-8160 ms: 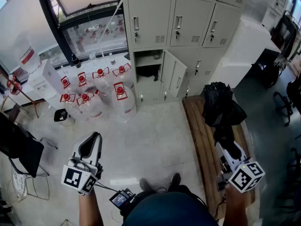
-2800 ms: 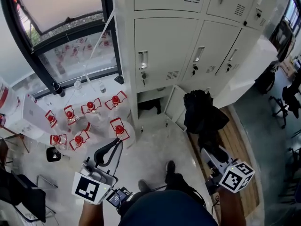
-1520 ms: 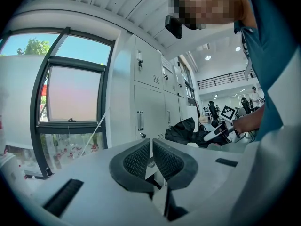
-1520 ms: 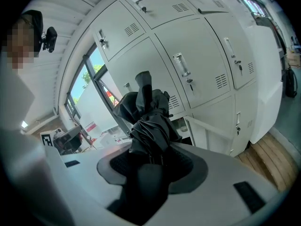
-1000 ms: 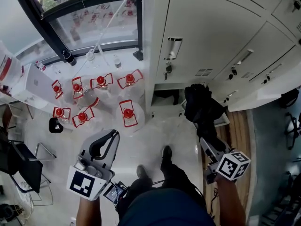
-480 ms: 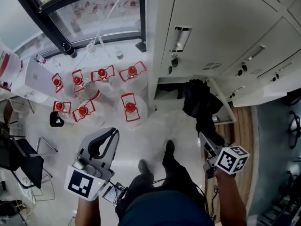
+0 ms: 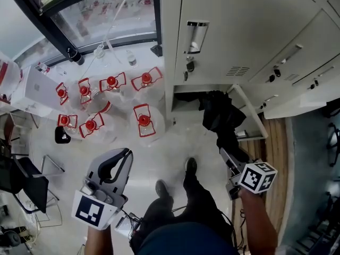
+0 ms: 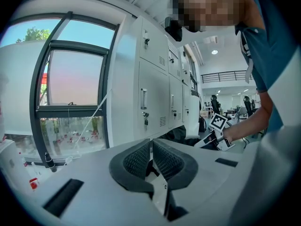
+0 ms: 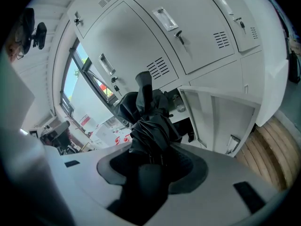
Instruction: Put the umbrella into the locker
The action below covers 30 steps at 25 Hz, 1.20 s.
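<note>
My right gripper [image 7: 227,152] is shut on the handle end of a black folded umbrella [image 7: 217,115]. The umbrella points up and forward, its tip at the mouth of the open lower locker compartment [image 7: 186,96]. That compartment's door [image 7: 247,117] swings out to the right of the umbrella. In the right gripper view the umbrella [image 9: 150,119] rises from between the jaws of that gripper [image 9: 153,157] toward the dark opening [image 9: 187,121]. My left gripper [image 7: 120,156] hangs low at the left, shut on nothing, away from the locker. Its jaws meet in the left gripper view [image 8: 151,144].
Several large water bottles with red handles [image 7: 142,119] stand on the floor left of the locker, under a window [image 7: 101,9]. A wooden platform [image 7: 276,142] runs along the right. A dark chair [image 7: 21,182] is at the far left. The person's feet [image 7: 188,168] are below the opening.
The person has walked up close to the lockers. The right gripper has carried the umbrella left and forward, up to the open lower compartment. The left gripper stays low and shut.
</note>
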Each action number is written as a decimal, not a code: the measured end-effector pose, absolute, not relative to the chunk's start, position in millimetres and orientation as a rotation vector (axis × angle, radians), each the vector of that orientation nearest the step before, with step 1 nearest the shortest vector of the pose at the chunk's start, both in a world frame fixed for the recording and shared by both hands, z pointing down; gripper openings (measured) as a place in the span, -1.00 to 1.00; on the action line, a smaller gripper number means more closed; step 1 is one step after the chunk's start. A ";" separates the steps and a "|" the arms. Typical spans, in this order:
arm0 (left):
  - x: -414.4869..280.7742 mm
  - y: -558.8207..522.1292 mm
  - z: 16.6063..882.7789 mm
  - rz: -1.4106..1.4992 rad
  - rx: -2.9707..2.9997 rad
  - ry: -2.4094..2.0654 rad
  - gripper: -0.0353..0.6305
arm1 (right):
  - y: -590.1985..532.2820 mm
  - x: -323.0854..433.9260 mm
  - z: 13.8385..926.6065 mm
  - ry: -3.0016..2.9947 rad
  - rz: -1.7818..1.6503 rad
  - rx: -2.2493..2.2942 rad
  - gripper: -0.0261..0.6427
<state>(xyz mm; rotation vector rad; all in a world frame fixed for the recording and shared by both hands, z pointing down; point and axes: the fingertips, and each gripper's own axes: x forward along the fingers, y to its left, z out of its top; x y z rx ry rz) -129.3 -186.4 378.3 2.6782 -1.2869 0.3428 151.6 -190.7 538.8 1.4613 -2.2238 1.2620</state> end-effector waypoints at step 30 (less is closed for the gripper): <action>-133.5 -216.1 459.4 0.395 2.558 -1.301 -0.79 | -293.1 132.7 648.0 -2.201 1.283 1.436 -0.31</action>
